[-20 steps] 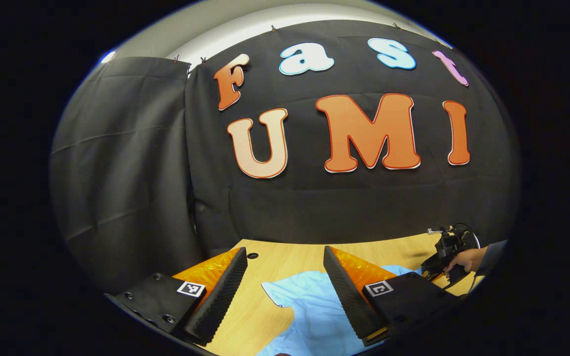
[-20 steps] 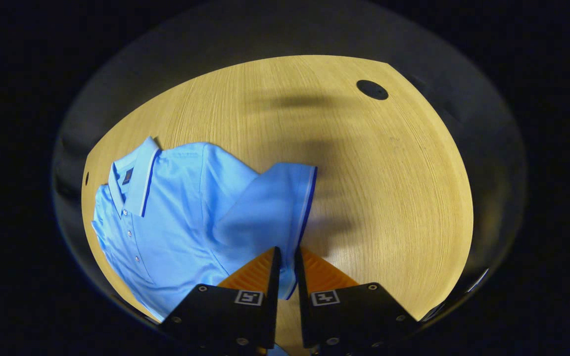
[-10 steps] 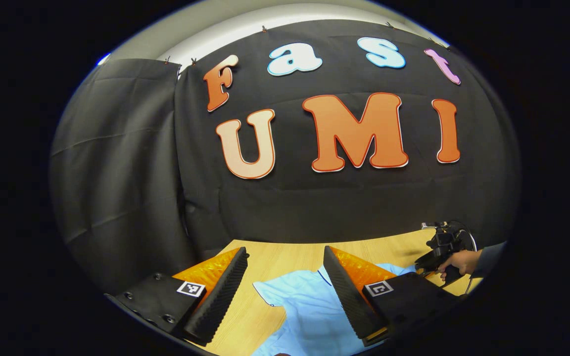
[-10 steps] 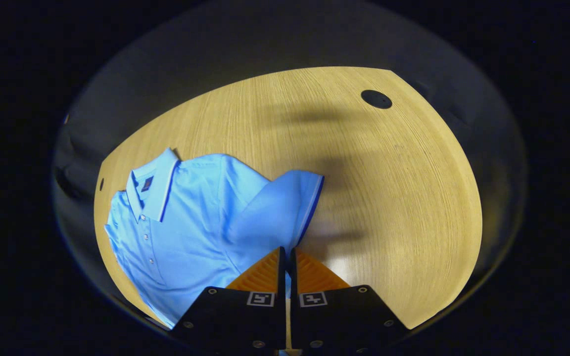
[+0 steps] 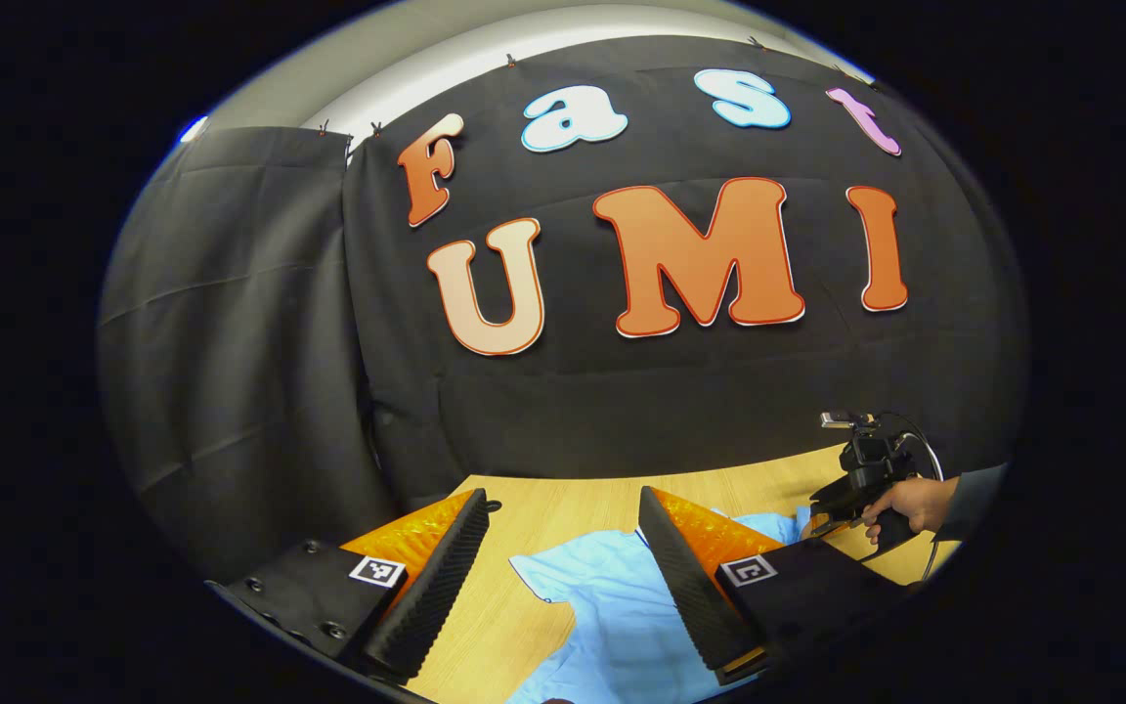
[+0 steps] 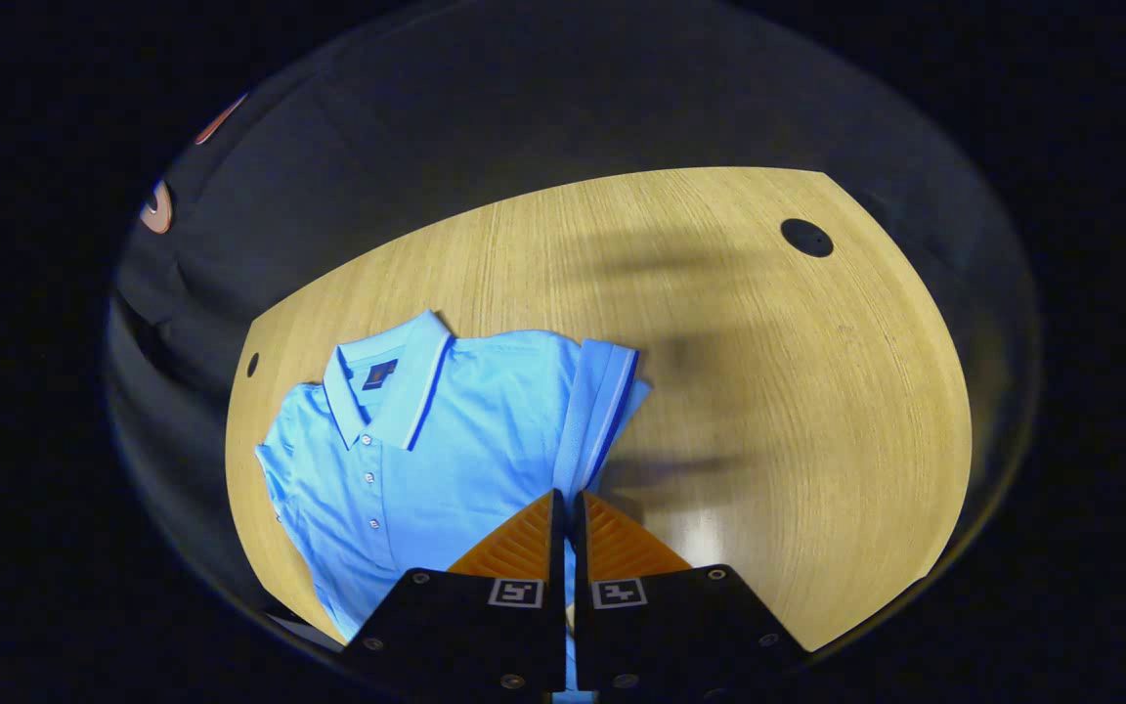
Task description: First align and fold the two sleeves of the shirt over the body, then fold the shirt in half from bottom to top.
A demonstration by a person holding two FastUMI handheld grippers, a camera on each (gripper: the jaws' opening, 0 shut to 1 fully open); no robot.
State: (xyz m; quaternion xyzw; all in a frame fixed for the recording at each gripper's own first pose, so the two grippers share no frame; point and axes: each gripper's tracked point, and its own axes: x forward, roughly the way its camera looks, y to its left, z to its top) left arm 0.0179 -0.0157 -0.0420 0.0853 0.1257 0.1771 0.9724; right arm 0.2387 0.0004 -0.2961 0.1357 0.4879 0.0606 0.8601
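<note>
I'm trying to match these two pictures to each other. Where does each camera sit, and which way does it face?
Left gripper view: rides the open left gripper, held low, facing the booth wall; a hand grips the right gripper.
Right gripper view: rides the right gripper, looking down at the table, shut on the shirt's sleeve.
Shared: the blue shirt and the table.

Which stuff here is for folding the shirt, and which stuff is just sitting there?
For the job:
- light blue polo shirt
- its sleeve, lifted and pinched
- right gripper, shut on the sleeve
- left gripper, open above the shirt

Just there:
- wooden table
- round holes in the table
- black cloth wall
</note>
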